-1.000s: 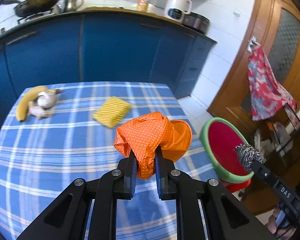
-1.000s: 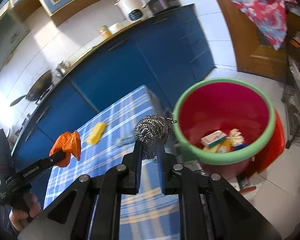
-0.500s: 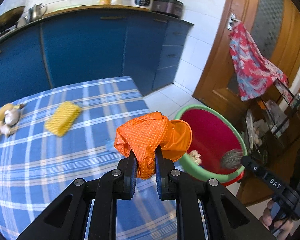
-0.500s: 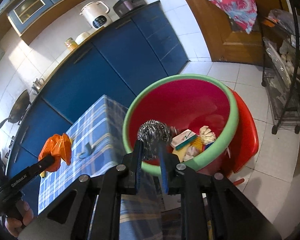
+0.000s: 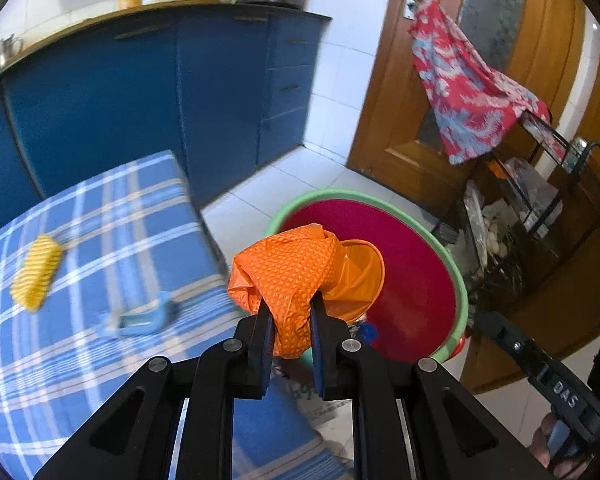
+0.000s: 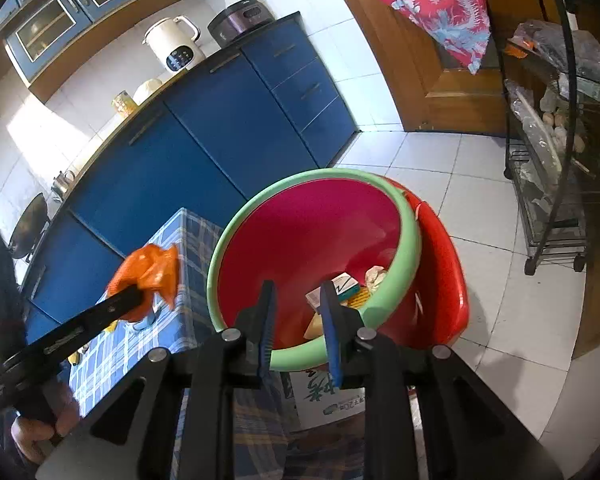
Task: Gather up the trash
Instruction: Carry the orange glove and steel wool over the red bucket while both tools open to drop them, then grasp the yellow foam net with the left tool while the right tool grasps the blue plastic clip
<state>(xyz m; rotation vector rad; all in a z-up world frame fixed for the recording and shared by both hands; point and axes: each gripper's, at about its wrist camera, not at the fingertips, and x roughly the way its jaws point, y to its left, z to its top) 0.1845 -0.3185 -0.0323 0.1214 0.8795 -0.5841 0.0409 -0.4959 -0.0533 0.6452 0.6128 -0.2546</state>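
Clutching a crumpled orange glove (image 5: 296, 280) between its two black fingers, the left gripper (image 5: 290, 328) holds the glove in the air at the near rim of a green-rimmed red basin (image 5: 458, 280), the landmark of the scene. The glove hangs partly over the basin's red inside, touching nothing but the fingers that pinch it. On the basin's other side, the right gripper (image 6: 298, 320) points down into the bowl with its jaws parted and nothing between them. Inside the basin (image 6: 236, 232), against its far wall, lie a small white box (image 6: 346, 282), a yellow scrap (image 6: 358, 300) and a pale crumpled wad (image 6: 376, 274); the rest of the pile is hidden behind the fingers. The basin sits on a red stool (image 6: 444, 280). Beside the basin stands a table with a blue plaid cloth (image 5: 100, 240), where a yellow ridged sponge (image 5: 36, 276) and a blurred light-blue item (image 5: 140, 318) lie well apart from the basin.
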